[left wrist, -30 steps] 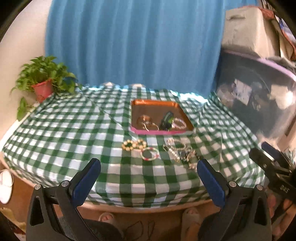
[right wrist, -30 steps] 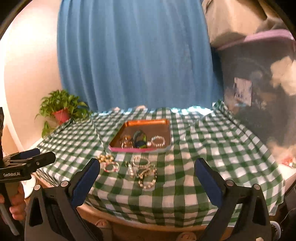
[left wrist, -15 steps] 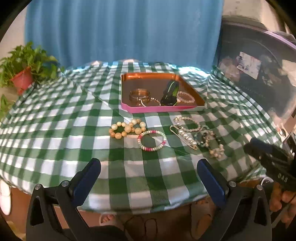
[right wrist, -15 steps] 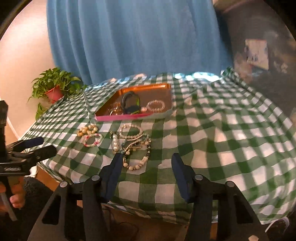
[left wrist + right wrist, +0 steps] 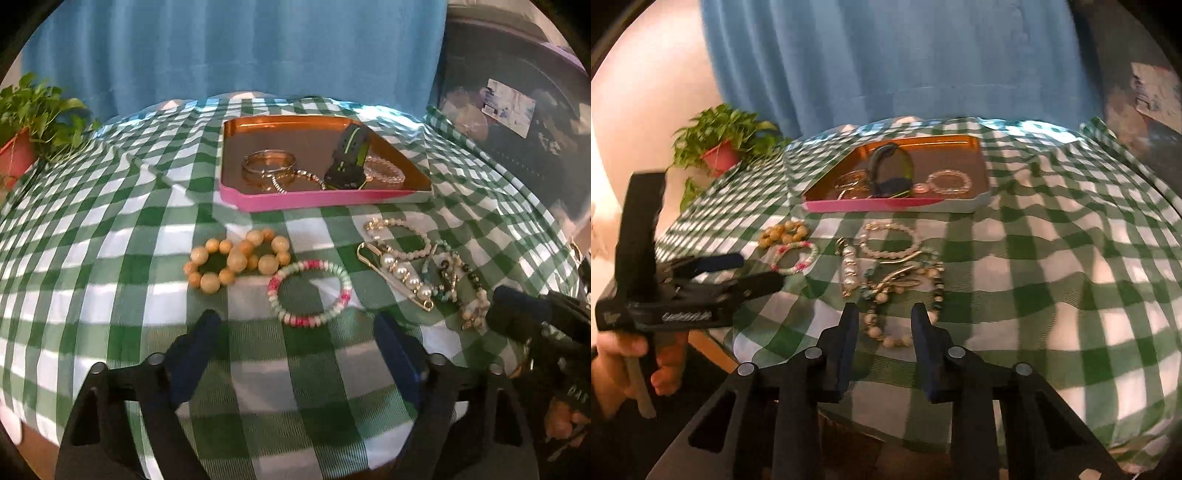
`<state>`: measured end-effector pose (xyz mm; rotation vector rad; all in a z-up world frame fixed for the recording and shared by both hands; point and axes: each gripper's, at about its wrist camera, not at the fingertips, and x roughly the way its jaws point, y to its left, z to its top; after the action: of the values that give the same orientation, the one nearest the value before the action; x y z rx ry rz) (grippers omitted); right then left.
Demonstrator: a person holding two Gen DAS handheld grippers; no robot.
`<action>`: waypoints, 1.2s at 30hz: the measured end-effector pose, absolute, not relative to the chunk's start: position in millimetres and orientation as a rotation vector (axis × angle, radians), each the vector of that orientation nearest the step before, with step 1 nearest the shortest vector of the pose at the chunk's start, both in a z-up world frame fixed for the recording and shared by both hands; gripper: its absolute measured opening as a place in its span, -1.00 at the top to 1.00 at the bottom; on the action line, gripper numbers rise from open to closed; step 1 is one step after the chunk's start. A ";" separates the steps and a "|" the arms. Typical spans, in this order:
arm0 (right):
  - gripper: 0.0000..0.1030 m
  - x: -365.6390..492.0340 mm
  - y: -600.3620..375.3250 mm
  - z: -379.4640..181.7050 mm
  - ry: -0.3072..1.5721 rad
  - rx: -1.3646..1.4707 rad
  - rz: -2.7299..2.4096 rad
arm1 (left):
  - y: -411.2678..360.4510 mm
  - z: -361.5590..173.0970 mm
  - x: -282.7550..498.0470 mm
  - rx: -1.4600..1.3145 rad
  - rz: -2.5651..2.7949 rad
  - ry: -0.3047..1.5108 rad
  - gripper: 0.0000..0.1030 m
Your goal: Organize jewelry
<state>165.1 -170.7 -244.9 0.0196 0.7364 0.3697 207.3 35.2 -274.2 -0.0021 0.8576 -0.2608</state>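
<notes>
An orange tray with a pink front rim (image 5: 317, 201) (image 5: 871, 204) holds gold bangles (image 5: 269, 165), a black-green band (image 5: 347, 157) and a bead bracelet. In front of it on the checked cloth lie a tan bead bracelet (image 5: 236, 260), a pink-green bracelet (image 5: 310, 292) (image 5: 794, 257), a pearl pin (image 5: 402, 275) and a tangle of bead strands (image 5: 897, 291). My left gripper (image 5: 295, 332) is open, just short of the pink-green bracelet. My right gripper (image 5: 884, 325) is open but narrow, its jaws on either side of the near end of the tangle.
A potted plant (image 5: 22, 136) (image 5: 718, 146) stands at the table's far left. A blue curtain (image 5: 236, 51) hangs behind. A dark plastic-covered bulk (image 5: 517, 122) is at the right. The table's front edge lies just under both grippers.
Both grippers have moved forward and down toward the jewelry on the cloth. The right gripper's jaws have narrowed from wide open. The left gripper's jaws have come in a little.
</notes>
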 end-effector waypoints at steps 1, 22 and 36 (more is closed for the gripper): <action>0.50 166.3 -167.3 -246.4 0.738 0.008 0.372 | 34.1 -274.7 210.8 0.002 -0.270 0.856 -0.57; 0.86 168.6 -150.4 -263.1 0.764 -0.088 0.349 | 13.0 -278.5 202.7 0.114 -0.308 0.817 0.75; 0.87 155.0 -188.2 -255.6 0.747 0.016 0.270 | -6.6 -277.2 163.5 0.215 -0.221 0.790 0.04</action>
<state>155.0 -188.2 -255.6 0.0156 0.7471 0.2701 163.5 -6.6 -277.2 0.2153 0.7901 -0.2214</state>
